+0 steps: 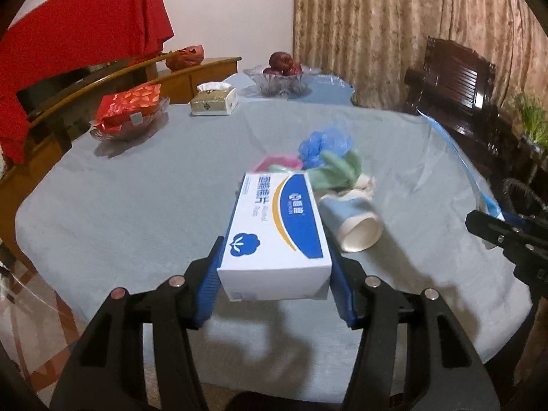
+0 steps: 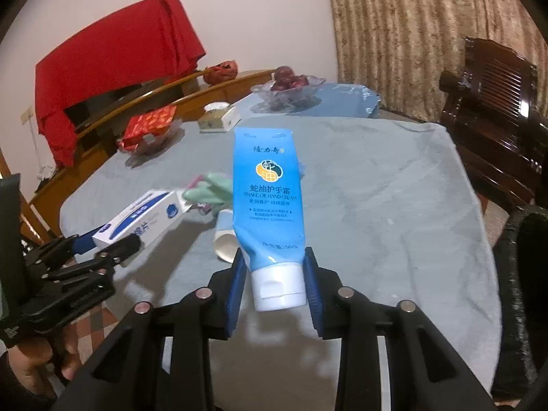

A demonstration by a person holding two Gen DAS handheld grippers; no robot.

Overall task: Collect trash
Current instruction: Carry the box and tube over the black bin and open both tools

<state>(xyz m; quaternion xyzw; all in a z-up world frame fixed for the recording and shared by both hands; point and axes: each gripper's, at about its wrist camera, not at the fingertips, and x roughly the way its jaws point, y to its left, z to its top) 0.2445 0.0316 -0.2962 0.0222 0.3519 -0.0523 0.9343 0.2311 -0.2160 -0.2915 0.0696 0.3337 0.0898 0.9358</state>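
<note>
On the far left of the worktop (image 1: 120,205), which is draped in a pale grey-blue cloth, a red patterned packet (image 1: 130,104) lies in a clear glass dish, with a beige tissue box (image 1: 214,101) just to its right and a glass bowl of dark red fruit (image 1: 282,75) further back. Nearer, the left tongs (image 1: 274,274) are closed on a white and blue rectangular cardboard box (image 1: 274,229), their blue pads pressing its two long sides, and the box is held clear of the cloth. Just beyond it lies a small heap of litter: a pink item (image 1: 279,163), a crumpled blue plastic wad (image 1: 325,144), a pale green rubber glove (image 1: 337,169) and a light blue paper cup (image 1: 356,227) tipped on its side. To the right, the right tongs (image 2: 275,284) grip a sky-blue hand cream tube (image 2: 267,191) at its white cap end, so the tube stands up above the worktop. A dark wooden chair (image 2: 493,102) stands at the right edge.
</note>
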